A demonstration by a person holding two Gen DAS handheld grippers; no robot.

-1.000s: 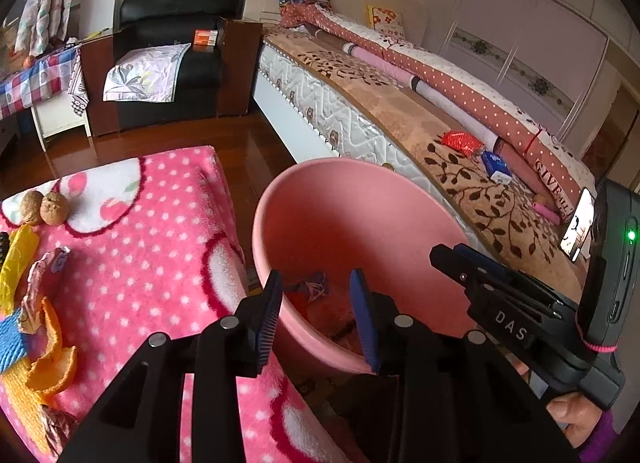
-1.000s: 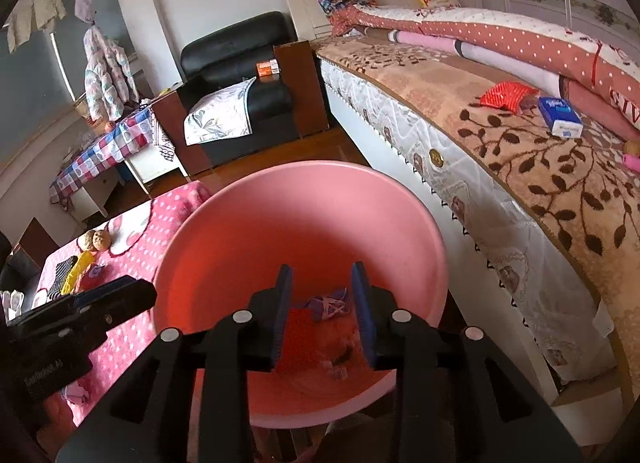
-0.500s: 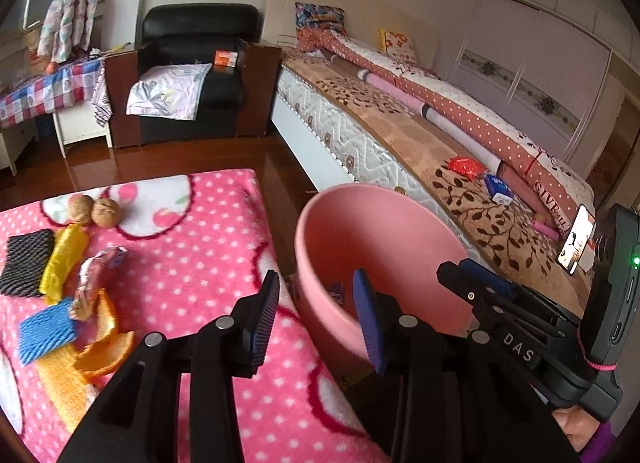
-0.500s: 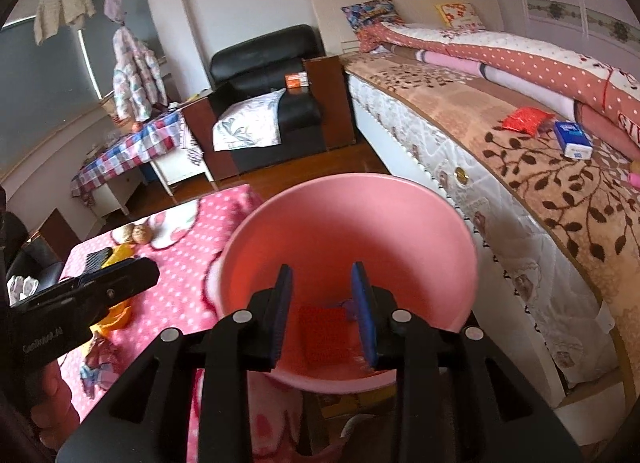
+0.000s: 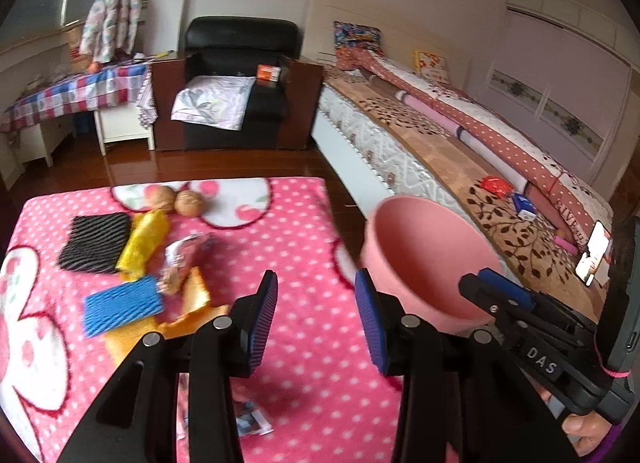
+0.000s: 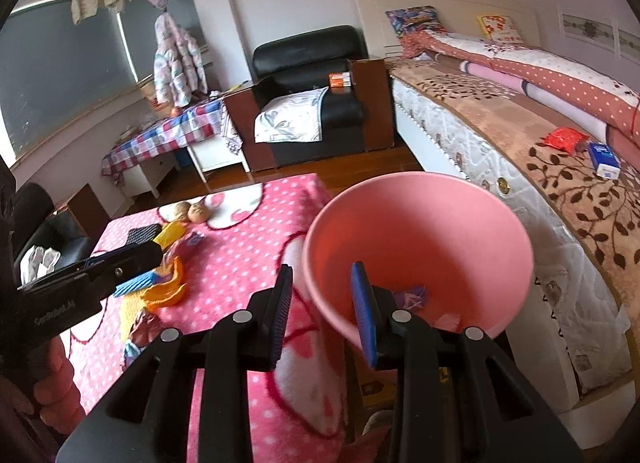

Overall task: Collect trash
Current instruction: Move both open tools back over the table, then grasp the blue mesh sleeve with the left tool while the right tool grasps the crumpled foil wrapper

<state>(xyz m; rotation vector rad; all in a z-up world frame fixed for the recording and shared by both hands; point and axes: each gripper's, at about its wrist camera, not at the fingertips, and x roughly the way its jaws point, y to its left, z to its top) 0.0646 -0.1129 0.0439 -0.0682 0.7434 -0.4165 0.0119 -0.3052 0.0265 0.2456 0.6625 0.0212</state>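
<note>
Beside the table's right edge stands the pink basin point(image 6: 420, 247), scraps inside. Trash pile point(image 5: 160, 275) lies left on your pink dotted blanket point(image 5: 304, 231). Your left gripper point(image 5: 316, 311) gapes empty above it; right gripper point(image 6: 322, 303), moderately parted, holds nothing.

Soft even daylight, mild motion blur, strong fisheye bending, dark vignetted corners

home bedroom | bed point(image 6: 500, 131) w/ quilts, black armchair point(image 5: 240, 75), clothes hung by window
</note>
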